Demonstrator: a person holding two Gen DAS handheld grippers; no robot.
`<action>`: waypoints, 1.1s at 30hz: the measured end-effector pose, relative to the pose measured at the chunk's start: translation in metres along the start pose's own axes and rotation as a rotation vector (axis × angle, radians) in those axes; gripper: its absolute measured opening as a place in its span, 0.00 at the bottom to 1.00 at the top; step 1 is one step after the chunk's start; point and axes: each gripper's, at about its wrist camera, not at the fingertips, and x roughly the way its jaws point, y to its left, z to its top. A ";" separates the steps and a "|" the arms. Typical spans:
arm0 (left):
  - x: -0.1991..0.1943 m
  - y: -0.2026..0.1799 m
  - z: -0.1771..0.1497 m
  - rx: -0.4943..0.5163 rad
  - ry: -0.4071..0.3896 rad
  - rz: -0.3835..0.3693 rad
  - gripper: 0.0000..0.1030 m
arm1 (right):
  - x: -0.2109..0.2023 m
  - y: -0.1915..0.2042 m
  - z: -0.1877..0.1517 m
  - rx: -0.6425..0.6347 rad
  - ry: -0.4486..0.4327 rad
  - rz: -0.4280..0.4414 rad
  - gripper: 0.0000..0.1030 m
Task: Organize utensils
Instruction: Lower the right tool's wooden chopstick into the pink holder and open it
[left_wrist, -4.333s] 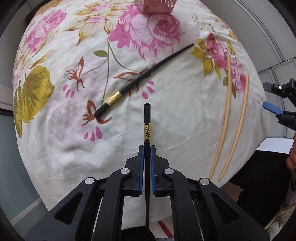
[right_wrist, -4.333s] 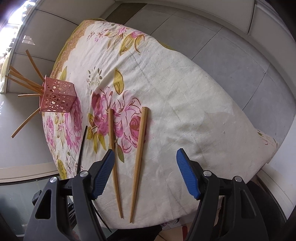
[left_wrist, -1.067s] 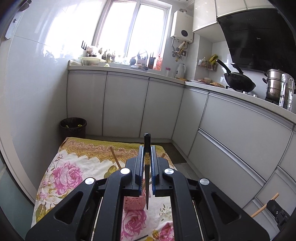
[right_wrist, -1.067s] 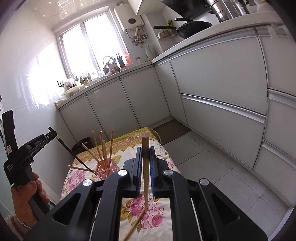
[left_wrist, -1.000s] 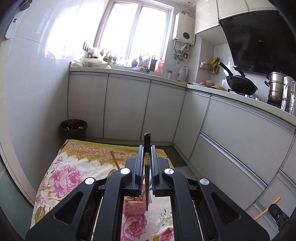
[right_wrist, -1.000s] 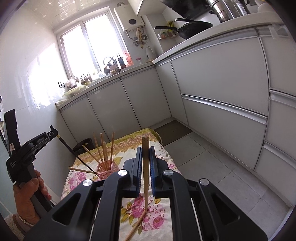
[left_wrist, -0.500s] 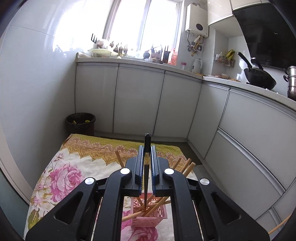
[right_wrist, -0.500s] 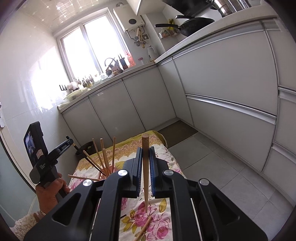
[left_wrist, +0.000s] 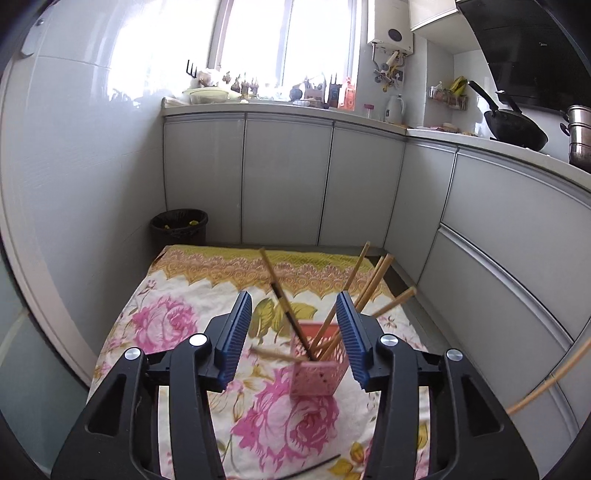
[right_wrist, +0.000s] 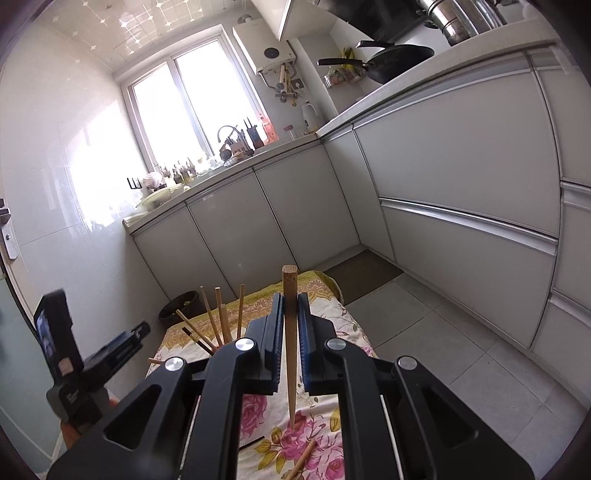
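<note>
Left wrist view: the left tool (left_wrist: 293, 328) hangs over the pink holder (left_wrist: 318, 369) with its jaws apart, having just been opening, and nothing is pressed between them. The black chopstick (left_wrist: 290, 317) stands in the holder, leaning toward the window, so the drop-off step looks finished for this hand. The right tool (right_wrist: 290, 341) is clamped on one wooden chopstick (right_wrist: 290, 332), held upright with its thin tip down over the floral cloth (left_wrist: 166, 325).

Next, I judge, the right tool must carry its stick over the holder and let go only once the tip is inside the rim; the crowded, splayed sticks could deflect it.

Count: one holder; one black chopstick in it, plus about five wooden chopsticks (left_wrist: 373, 284), though overlap makes that uncertain. On the cloth lie one more black chopstick (left_wrist: 317, 466) and one wooden stick (right_wrist: 301, 459).
</note>
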 end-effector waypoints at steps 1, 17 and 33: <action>-0.009 0.006 -0.010 -0.004 0.023 0.004 0.44 | 0.001 0.002 0.002 0.001 -0.010 0.008 0.08; -0.012 0.040 -0.050 0.004 0.138 0.025 0.44 | 0.086 0.071 0.042 0.047 -0.176 0.103 0.08; -0.003 0.072 -0.042 -0.092 0.164 -0.004 0.44 | 0.144 0.100 -0.014 -0.090 -0.075 0.068 0.48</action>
